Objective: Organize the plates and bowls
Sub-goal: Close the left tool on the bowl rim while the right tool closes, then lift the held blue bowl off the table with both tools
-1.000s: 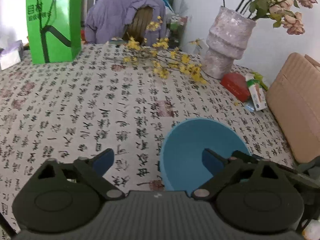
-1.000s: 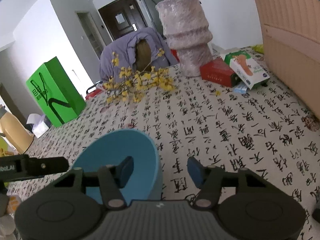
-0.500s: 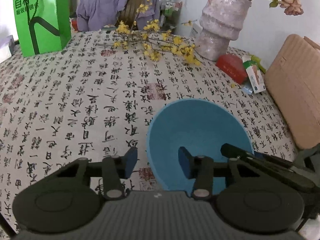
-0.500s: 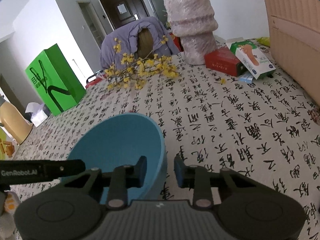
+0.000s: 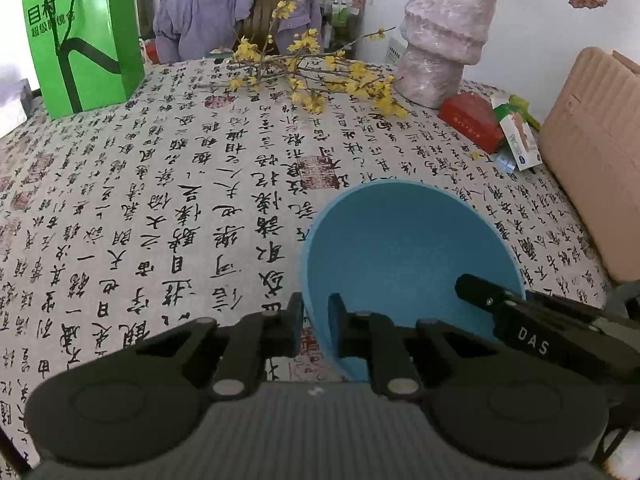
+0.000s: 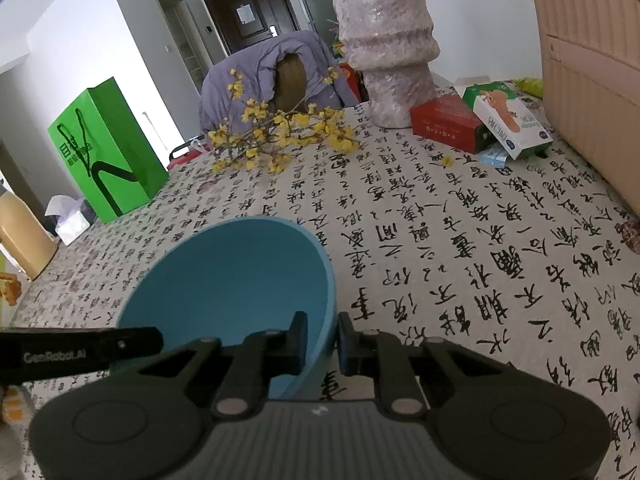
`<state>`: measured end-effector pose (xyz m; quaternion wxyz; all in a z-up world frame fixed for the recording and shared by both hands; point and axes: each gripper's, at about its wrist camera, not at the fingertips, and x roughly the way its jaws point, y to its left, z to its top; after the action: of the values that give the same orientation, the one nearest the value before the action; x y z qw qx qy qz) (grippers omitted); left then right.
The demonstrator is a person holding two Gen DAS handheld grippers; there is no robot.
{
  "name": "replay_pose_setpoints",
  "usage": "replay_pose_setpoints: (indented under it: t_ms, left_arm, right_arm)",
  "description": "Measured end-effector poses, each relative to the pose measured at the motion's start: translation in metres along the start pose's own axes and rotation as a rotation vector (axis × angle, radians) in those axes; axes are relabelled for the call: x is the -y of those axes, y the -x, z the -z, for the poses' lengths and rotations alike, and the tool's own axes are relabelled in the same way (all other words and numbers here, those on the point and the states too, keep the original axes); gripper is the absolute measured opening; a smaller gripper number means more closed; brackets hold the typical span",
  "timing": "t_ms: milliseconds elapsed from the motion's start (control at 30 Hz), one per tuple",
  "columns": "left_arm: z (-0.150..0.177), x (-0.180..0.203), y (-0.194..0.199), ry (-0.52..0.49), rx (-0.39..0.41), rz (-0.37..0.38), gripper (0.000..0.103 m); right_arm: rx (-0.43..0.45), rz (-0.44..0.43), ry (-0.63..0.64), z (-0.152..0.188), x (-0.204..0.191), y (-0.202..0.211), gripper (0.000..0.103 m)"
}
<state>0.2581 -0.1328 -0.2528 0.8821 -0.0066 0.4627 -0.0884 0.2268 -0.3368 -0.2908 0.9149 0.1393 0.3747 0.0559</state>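
Left gripper [image 5: 316, 326], bottom centre of left wrist view: jaws have just been closing, now clamped on near-left rim of blue bowl [image 5: 404, 248], one finger outside the wall, one inside.

Right gripper [image 6: 323, 340], bottom centre of right wrist view: jaws also just closing, the last bit recently; now pinched on bowl's right rim, wall between the pads. Its black finger shows at lower right of left view, reaching into the bowl.

Bowl sits lower centre in both views, on tablecloth [image 5: 160, 184] w/ black calligraphy print; whether it rests on the cloth or is lifted, can't tell.

Mid frame: bare cloth.

Far: yellow flower branches [image 5: 312, 76] lying on cloth, upper centre. Grey-pink vase [image 5: 444, 36] upper right, red box [image 5: 472, 120] and white/green carton [image 5: 516, 136] just beside it. Tan cardboard [image 5: 592, 168] at right edge. Green paper bag [image 5: 80, 36] upper left, upright. Behind table: chair w/ purple jacket [image 5: 224, 4] draped over.
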Motion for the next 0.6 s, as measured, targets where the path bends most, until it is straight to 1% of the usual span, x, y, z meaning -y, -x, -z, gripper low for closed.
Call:
replay_pose_setpoints:
  t_ms: [200, 467, 600]
  left_arm:
    - [0.003, 0.005, 0.002, -0.011, 0.017, -0.027, 0.014]
    - [0.006, 0.001, 0.006, 0.013, 0.020, -0.028, 0.014]
    - [0.006, -0.001, 0.013, 0.014, 0.048, -0.045, 0.014]
  right_arm:
    - [0.003, 0.005, 0.003, 0.001, 0.000, 0.000, 0.013]
    - [-0.001, -0.001, -0.009, 0.002, -0.003, 0.002, 0.013]
    - [-0.013, -0.015, -0.015, 0.002, -0.006, -0.001, 0.013]
